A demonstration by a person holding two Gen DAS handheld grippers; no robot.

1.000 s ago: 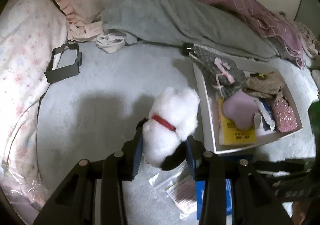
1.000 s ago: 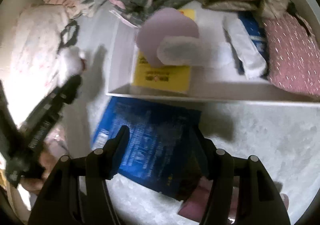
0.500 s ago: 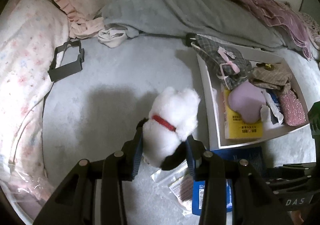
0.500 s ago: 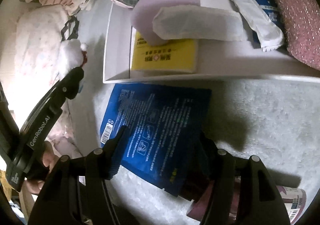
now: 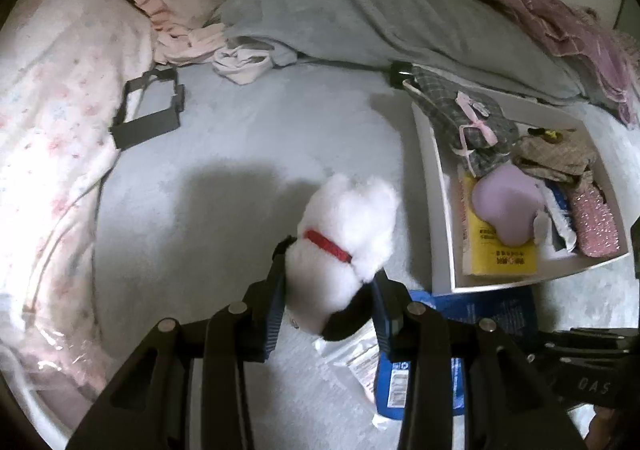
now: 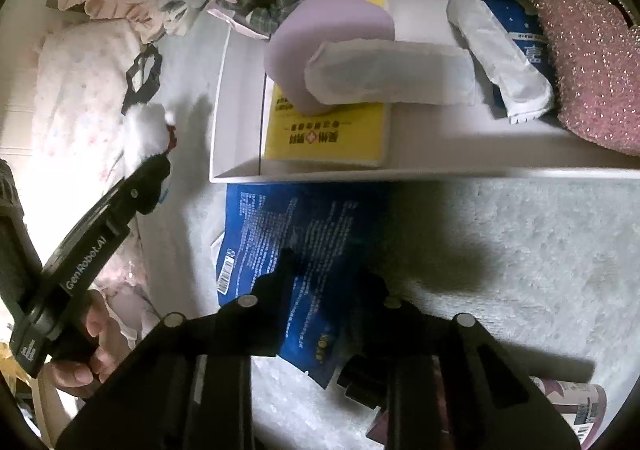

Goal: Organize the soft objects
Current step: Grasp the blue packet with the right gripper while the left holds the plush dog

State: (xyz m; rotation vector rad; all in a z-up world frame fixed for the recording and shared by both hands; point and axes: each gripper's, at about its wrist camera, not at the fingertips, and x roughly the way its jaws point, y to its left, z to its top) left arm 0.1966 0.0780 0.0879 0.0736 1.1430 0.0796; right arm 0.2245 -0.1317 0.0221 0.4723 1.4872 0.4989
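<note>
left wrist view: the left claw (image 5: 328, 290) pinches a white plush dog (image 5: 344, 250) with a red collar (image 5: 328, 246), held above the pale bed cover (image 5: 224, 138); to its right lies a white tray (image 5: 440, 210) holding a lilac pad (image 5: 504, 206), a yellow booklet (image 5: 500, 262), a plaid garment (image 5: 460, 118) and a pink glitter pouch (image 5: 596, 222); a blue packet (image 5: 488, 314) lies just below the tray.

right wrist view: the right claw (image 6: 324, 270) hovers over the blue packet (image 6: 280, 234), its tips fairly close with nothing seen between them; i cannot tell whether it grips; the white tray (image 6: 400, 170) sits just beyond; the plush dog (image 6: 148, 134) shows at left in the left claw (image 6: 154, 174).
</note>
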